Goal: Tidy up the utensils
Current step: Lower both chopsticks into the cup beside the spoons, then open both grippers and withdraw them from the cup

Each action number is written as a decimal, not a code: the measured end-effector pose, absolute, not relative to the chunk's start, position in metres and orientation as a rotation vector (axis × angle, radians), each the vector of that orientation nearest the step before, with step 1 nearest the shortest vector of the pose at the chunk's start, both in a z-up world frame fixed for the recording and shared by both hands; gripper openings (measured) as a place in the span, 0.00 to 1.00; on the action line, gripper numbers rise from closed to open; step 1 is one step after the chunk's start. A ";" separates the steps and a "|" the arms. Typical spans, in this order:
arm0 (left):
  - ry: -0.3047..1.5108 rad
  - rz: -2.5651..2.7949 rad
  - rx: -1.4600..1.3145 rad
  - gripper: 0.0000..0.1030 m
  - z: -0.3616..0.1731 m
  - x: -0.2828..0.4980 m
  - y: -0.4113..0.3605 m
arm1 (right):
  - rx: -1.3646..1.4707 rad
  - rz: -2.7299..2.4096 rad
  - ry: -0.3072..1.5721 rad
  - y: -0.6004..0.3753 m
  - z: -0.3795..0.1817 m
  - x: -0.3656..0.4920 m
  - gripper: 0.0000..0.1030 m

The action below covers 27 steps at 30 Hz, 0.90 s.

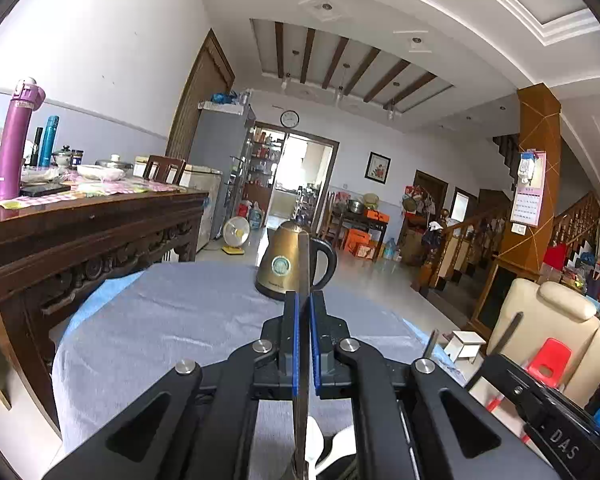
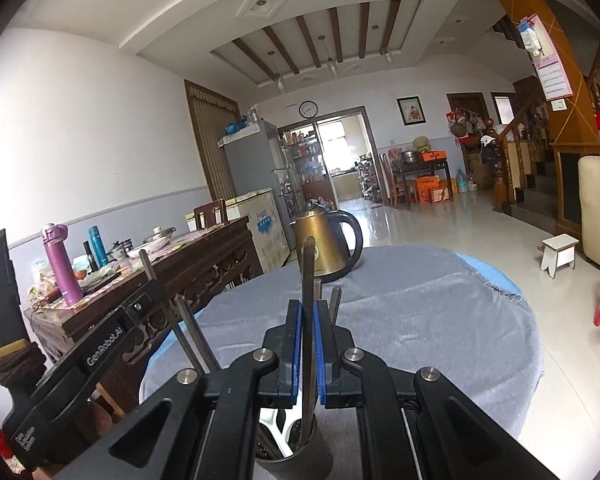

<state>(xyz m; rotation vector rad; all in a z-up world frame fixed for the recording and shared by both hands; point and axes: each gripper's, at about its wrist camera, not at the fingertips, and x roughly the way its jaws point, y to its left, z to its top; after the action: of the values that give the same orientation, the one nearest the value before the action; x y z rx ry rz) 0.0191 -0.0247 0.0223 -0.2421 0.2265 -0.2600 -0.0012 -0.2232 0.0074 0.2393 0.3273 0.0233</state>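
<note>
One kettle (image 2: 327,240), one holder cup (image 2: 300,456), three loose utensil handles (image 2: 188,328), two flasks (image 2: 62,264)

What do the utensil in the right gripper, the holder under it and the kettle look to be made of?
Utensil handle: dull grey metal, likely stainless steel, with a faint sheen. Holder cup: dark, matte cylinder, metal or plastic; cannot tell. Kettle: brushed gold-toned metal body with soft reflections, and a glossy black handle, probably plastic.

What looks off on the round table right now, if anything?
Nothing spilled or broken. The grey cloth is wrinkled and leaves the blue cover exposed at the edge. The kettle stands upright. Each gripper is clamped on a metal utensil: left gripper, right gripper.
</note>
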 end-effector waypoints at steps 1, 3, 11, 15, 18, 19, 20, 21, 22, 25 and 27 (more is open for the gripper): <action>0.233 -0.264 -0.244 0.05 0.021 0.019 -0.024 | 0.235 0.027 0.331 -0.222 0.007 -0.001 0.07; 0.245 -0.268 -0.240 0.05 0.019 0.017 -0.023 | 0.229 0.033 0.338 -0.219 0.005 0.000 0.07; 0.299 -0.290 -0.238 0.05 0.008 0.017 -0.019 | 0.216 0.058 0.376 -0.213 -0.001 0.005 0.08; 0.314 -0.305 -0.232 0.05 0.005 0.015 -0.020 | 0.216 0.060 0.377 -0.213 -0.002 0.005 0.08; 0.322 -0.313 -0.228 0.05 0.002 0.015 -0.021 | 0.222 0.061 0.384 -0.213 -0.004 0.006 0.08; 0.326 -0.316 -0.227 0.05 0.002 0.015 -0.021 | 0.222 0.062 0.388 -0.213 -0.005 0.007 0.08; 0.330 -0.318 -0.226 0.05 0.001 0.016 -0.022 | 0.222 0.063 0.391 -0.213 -0.006 0.007 0.08; 0.335 -0.321 -0.225 0.05 0.001 0.016 -0.022 | 0.222 0.063 0.394 -0.213 -0.006 0.009 0.08; 0.339 -0.323 -0.225 0.05 0.000 0.017 -0.022 | 0.222 0.063 0.396 -0.213 -0.006 0.009 0.08; 0.362 -0.329 -0.230 0.05 -0.003 0.021 -0.023 | 0.226 0.066 0.408 -0.212 -0.009 0.011 0.08; 0.366 -0.330 -0.232 0.05 -0.005 0.022 -0.024 | 0.229 0.067 0.414 -0.212 -0.010 0.012 0.08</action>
<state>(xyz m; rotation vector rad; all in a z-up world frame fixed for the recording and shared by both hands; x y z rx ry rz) 0.0216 -0.0235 -0.0049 -0.2322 0.3661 -0.3305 0.0122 -0.2124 -0.0104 0.2288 0.4144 0.0673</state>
